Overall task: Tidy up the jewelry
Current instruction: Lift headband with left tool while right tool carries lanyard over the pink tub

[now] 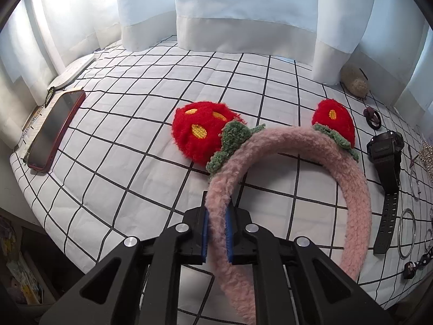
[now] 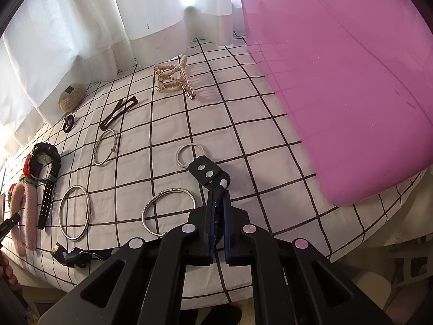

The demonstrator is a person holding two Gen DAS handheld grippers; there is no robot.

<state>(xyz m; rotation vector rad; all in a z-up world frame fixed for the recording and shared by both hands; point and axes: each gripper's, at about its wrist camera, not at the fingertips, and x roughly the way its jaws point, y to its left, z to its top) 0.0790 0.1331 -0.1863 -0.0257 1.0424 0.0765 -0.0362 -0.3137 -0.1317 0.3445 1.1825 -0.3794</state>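
We hold a gripper in each hand over a counter point(image 1: 140, 124) covered in a white cloth with a black grid.

Our left gripper point(image 1: 217, 230) has its fingers closed on one leg of a pink fuzzy headband point(image 1: 338, 178). The band arches away from the fingers and curves back down on their right, so its long axis runs away from us. Two red strawberry ears sit at the top of the arch, beyond the fingers. Left of the fingers the cloth is bare as far as a phone point(image 1: 55, 130) near the counter's left edge. To the right lie a black watch point(image 1: 387, 168) and silver bangles.

Our right gripper point(image 2: 217, 230) has its fingers pinched shut on a dark strap point(image 2: 216, 195). The strap runs straight ahead of the fingers to a black snap tab and a silver ring point(image 2: 189, 155). A bangle point(image 2: 169, 211) lies just left of the fingers. A pink lid point(image 2: 338, 81) fills the right side, leaving little room there. Farther ahead sits a pearl claw clip point(image 2: 173, 78), before white curtains.
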